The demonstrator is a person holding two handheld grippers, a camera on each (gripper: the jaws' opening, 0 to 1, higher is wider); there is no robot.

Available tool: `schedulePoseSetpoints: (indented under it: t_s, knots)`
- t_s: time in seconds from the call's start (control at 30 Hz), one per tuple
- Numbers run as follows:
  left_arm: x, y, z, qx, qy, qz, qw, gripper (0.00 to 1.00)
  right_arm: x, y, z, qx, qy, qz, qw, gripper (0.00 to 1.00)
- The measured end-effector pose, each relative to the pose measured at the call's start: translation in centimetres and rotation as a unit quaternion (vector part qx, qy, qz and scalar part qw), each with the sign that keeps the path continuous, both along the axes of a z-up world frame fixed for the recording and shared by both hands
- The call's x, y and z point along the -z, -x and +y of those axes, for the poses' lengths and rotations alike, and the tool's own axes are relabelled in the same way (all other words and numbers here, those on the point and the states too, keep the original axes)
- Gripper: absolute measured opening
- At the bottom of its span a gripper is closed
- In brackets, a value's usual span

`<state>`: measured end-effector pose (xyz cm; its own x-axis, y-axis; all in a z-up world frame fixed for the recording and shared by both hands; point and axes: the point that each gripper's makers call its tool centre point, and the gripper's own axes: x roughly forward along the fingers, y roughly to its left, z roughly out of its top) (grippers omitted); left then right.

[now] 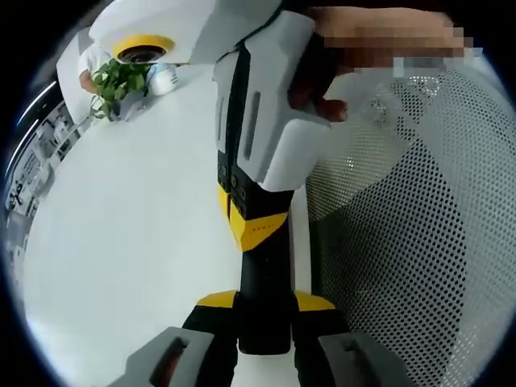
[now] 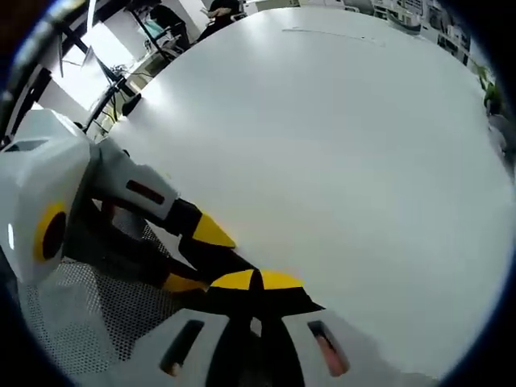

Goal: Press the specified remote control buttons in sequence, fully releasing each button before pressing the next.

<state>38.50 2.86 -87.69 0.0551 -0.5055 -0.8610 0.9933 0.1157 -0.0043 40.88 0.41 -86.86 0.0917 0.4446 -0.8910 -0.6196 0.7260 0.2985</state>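
White counter [image 1: 121,242] lies under both tools. The right gripper [image 2: 258,280] is clenched, its yellow tips meeting. The left gripper [image 1: 264,305] has jaws apart around a black bar [image 1: 263,322]; remote or not, I cannot tell, nor whether it is grasped

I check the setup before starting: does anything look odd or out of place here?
Yes: the shut right tongs sit between the jaws of the left tongs, an odd crossing; clamped or not, I cannot tell.
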Motion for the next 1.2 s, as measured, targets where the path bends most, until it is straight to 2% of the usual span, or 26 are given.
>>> schedulePoseSetpoints:
  t_s: [0.17,0.57,0.67,0.7,0.77,0.8,1.03,1.2]
  knots:
    - [-0.01,0.04,-0.04,-0.001,0.001,0.0,1.0,0.25,0.5,0.0,-0.11,-0.001,0.007,-0.008,0.9999,0.0]
    - [-0.05,0.04,-0.15,-0.004,0.002,0.005,1.0,0.24,0.41,0.04,-0.02,-0.028,0.021,-0.031,0.9989,0.0]
    - [-0.04,0.05,-0.18,-0.004,0.002,0.005,1.0,0.24,0.46,-0.07,0.1,-0.08,0.045,-0.072,0.9932,0.0]
    - [-0.03,0.03,-0.18,-0.004,0.002,0.005,1.0,0.24,0.47,0.01,0.15,-0.086,0.051,-0.079,0.9918,0.0]
    - [-0.01,0.01,-0.18,-0.003,0.001,0.005,1.0,0.24,0.5,0.08,0.19,-0.079,0.049,-0.074,0.9929,0.0]
    - [-0.01,0.01,-0.18,-0.003,0.001,0.005,1.0,0.24,0.49,-0.04,0.1,-0.061,0.043,-0.065,0.9951,0.0]
    - [-0.02,-0.02,-0.2,-0.004,-0.002,0.005,1.0,0.24,0.46,-0.09,0.08,-0.06,0.038,-0.066,0.9953,0.0]
    - [-0.06,-0.02,-0.23,-0.009,-0.001,0.005,0.9999,0.24,0.44,0.01,-0.3,-0.005,0.013,-0.026,0.9996,0.0]
